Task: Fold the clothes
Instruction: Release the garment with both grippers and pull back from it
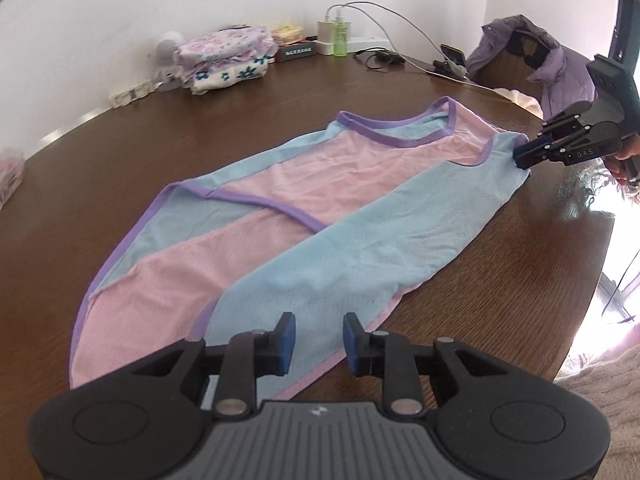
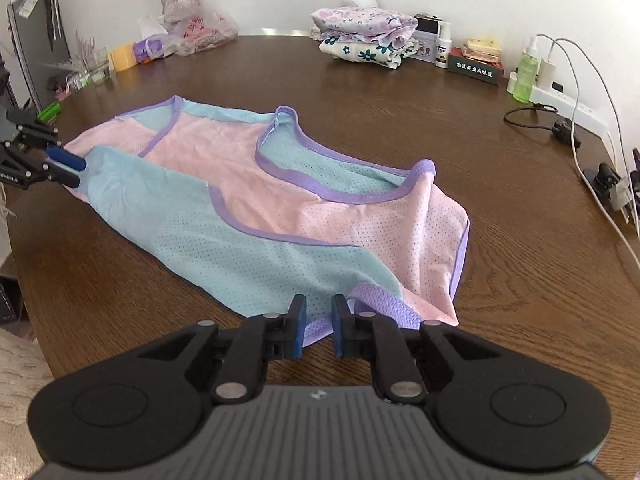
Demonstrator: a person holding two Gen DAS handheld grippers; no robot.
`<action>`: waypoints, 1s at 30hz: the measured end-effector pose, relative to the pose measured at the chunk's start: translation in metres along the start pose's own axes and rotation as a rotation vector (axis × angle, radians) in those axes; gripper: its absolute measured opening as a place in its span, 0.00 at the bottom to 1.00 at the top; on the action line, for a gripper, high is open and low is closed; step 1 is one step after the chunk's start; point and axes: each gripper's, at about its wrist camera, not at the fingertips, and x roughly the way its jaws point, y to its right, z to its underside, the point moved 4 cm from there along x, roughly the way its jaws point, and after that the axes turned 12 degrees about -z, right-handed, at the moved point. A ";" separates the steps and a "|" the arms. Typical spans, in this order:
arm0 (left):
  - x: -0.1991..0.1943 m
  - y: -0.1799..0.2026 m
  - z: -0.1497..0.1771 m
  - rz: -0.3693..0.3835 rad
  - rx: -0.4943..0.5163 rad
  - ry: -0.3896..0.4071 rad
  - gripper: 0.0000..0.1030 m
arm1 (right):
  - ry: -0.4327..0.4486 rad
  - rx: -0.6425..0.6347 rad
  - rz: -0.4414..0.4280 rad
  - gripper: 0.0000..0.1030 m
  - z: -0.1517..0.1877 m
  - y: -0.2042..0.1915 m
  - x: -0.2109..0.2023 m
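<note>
**Grippers at the two ends of a vest laid lengthwise**

Left gripper (image 1: 319, 340) — jaws standing clearly apart over the hem end of the vest (image 1: 304, 184), blue mesh showing through the gap, nothing visibly clamped. Right gripper (image 2: 320, 328) — jaws drawn close, the purple strap (image 2: 376, 306) at the shoulder end bunched between the pads and seemingly pinched. Vest spread flat near the middle of the brown table (image 1: 120, 148), blue panel (image 1: 360, 240) turned over the pink centre along its length.

Judged step: squaring this long fold. Fits equally a panel being set down and let go, or one being taken up for a further fold.

For a clean result:
- Keep both ends level and low to the table.
- Hold the fold edge straight from shoulder to hem.
- Pull only enough to draw out the wrinkles in the pink centre.
- Pinch binding rather than loose mesh.

Views compared:
- From the left wrist: the right gripper seen side-on, pads together on the shoulder corner, with part of a hand (image 1: 628, 152) behind it.
- From the right wrist: the strap lying inside the jaws, and the left gripper at the far hem.
- In both: a stack of folded clothes (image 2: 364, 32) by the wall.
</note>
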 end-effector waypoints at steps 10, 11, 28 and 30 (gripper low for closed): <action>-0.026 -0.050 0.028 -0.046 -0.198 0.035 0.22 | 0.103 -0.008 -0.030 0.34 -0.019 -0.026 -0.002; -0.024 -0.053 0.032 -0.052 -0.202 0.022 0.22 | 0.090 -0.015 -0.018 0.34 -0.021 -0.028 0.006; -0.023 -0.082 0.064 -0.092 -0.168 0.014 0.15 | 0.032 0.113 0.152 0.35 0.013 -0.028 0.013; -0.023 -0.083 0.063 -0.088 -0.164 0.015 0.15 | 0.032 0.117 0.162 0.35 0.016 -0.034 0.010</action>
